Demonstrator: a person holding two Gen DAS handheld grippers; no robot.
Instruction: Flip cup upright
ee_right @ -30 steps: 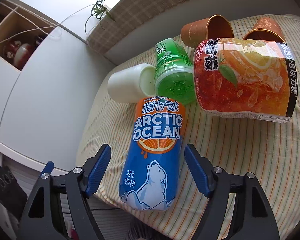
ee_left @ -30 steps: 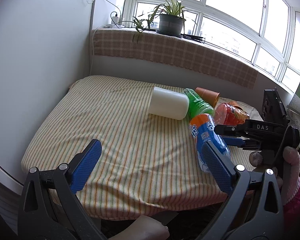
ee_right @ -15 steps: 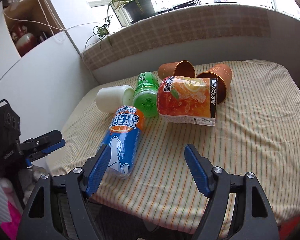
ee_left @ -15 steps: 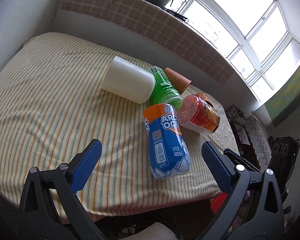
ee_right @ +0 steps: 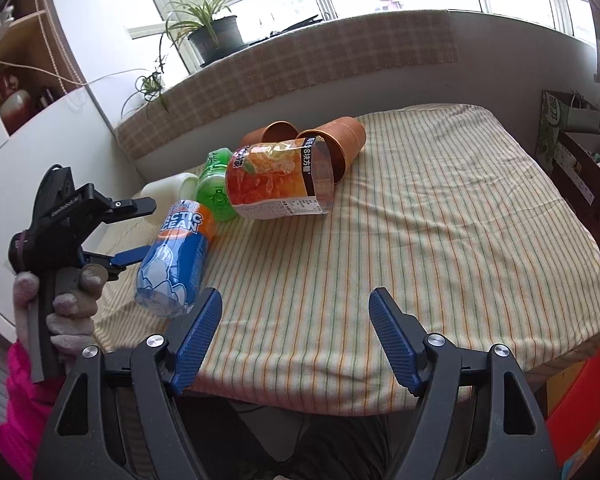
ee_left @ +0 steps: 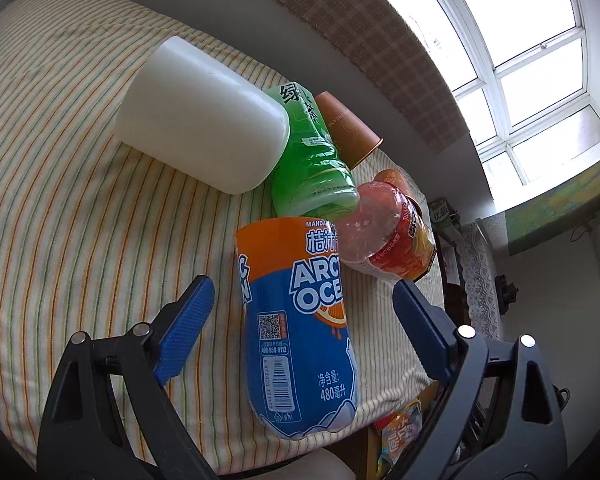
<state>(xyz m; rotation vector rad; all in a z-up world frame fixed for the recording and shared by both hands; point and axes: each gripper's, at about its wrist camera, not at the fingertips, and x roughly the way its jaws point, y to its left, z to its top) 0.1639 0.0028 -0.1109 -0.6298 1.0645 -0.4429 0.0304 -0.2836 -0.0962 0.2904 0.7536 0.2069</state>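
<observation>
Several cut-bottle cups lie on their sides on the striped tablecloth (ee_right: 420,220). A blue-and-orange Arctic Ocean cup (ee_left: 300,320) lies nearest, also in the right wrist view (ee_right: 176,260). Beyond it lie a green cup (ee_left: 312,160), a white cup (ee_left: 204,116), a red-orange tea cup (ee_right: 276,178) and two brown paper cups (ee_right: 336,140). My left gripper (ee_left: 300,320) is open, its fingers on either side of the blue cup without touching it. My right gripper (ee_right: 296,336) is open and empty above the table's front edge.
A checked cloth covers the window sill (ee_right: 300,68) behind the table, with a potted plant (ee_right: 212,36) on it. A white cabinet (ee_right: 28,168) stands left. Bags and clutter (ee_right: 572,136) sit on the floor to the right.
My left gripper has moved forward and down until its open fingers straddle the blue cup. My right gripper has drawn back from the cups toward the table's front edge.
</observation>
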